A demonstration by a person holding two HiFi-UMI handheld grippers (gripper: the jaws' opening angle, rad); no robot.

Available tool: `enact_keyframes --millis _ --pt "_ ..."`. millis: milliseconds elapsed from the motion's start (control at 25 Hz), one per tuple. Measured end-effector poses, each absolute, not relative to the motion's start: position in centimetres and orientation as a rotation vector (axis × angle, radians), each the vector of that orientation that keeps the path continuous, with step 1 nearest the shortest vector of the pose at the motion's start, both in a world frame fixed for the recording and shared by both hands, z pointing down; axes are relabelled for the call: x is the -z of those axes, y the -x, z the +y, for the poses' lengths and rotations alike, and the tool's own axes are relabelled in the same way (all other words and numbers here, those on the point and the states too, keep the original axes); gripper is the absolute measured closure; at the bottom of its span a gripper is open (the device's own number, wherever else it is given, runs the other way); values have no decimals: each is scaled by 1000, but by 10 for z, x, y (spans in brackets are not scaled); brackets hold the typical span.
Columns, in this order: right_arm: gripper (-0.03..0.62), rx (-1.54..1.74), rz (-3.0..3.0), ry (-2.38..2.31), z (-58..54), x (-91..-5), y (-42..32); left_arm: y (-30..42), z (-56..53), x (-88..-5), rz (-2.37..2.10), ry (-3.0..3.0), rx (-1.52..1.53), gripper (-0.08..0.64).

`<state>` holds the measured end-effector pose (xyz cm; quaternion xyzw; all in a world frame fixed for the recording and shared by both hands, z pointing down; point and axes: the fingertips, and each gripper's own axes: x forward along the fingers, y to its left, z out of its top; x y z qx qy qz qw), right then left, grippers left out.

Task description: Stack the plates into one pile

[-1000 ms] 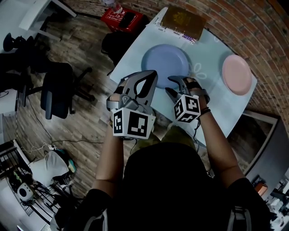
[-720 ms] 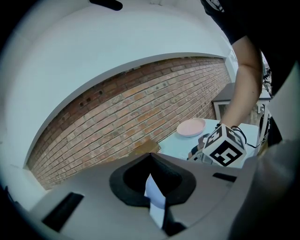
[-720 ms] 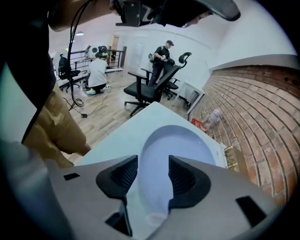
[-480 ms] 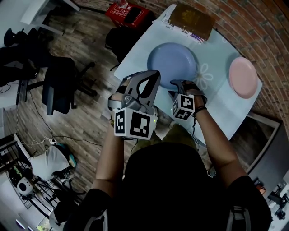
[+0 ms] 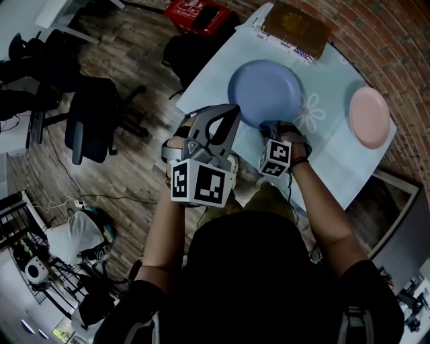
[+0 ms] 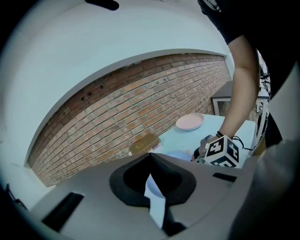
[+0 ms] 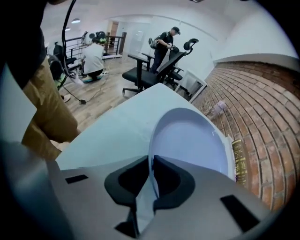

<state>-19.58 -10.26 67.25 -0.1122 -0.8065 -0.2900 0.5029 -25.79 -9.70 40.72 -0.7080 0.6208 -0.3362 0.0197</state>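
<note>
A blue plate (image 5: 265,91) lies on the pale blue table (image 5: 336,161), with a pink plate (image 5: 369,116) farther right. My right gripper (image 5: 267,127) is at the blue plate's near rim. In the right gripper view its jaws (image 7: 151,160) have just been closing and pinch the blue plate (image 7: 187,140) at the rim, one pad on each side. My left gripper (image 5: 230,111) hovers left of that plate, above the table's edge. Its tips (image 6: 150,155) meet with nothing held. The pink plate (image 6: 190,122) also shows in the left gripper view.
A brown book (image 5: 295,27) lies at the table's far edge by the brick wall. A red box (image 5: 201,13) and a black office chair (image 5: 94,117) stand on the wooden floor to the left. People and chairs (image 7: 154,70) are in the room beyond.
My right gripper has sunk to the blue plate's near rim, and its jaws went from open to closed on the rim. The left gripper has drifted slightly.
</note>
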Motion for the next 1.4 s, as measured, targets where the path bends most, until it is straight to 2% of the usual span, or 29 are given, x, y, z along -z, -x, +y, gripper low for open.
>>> enact_keyframes --millis 280,600,1000,1400 --pt "549 847 -1983 203 -102 -652 204 257 -91 -407 1924 2196 1051 540" --pt "549 838 -2038 95 -110 -614 197 253 -88 -397 1919 2182 1030 540" --pt "549 1006 -2101 -35 -111 -513 199 240 -92 -370 1841 2183 974 540" --pt "549 1103 -2149 -160 -131 -440 161 195 -123 -355 1745 2189 950 540"
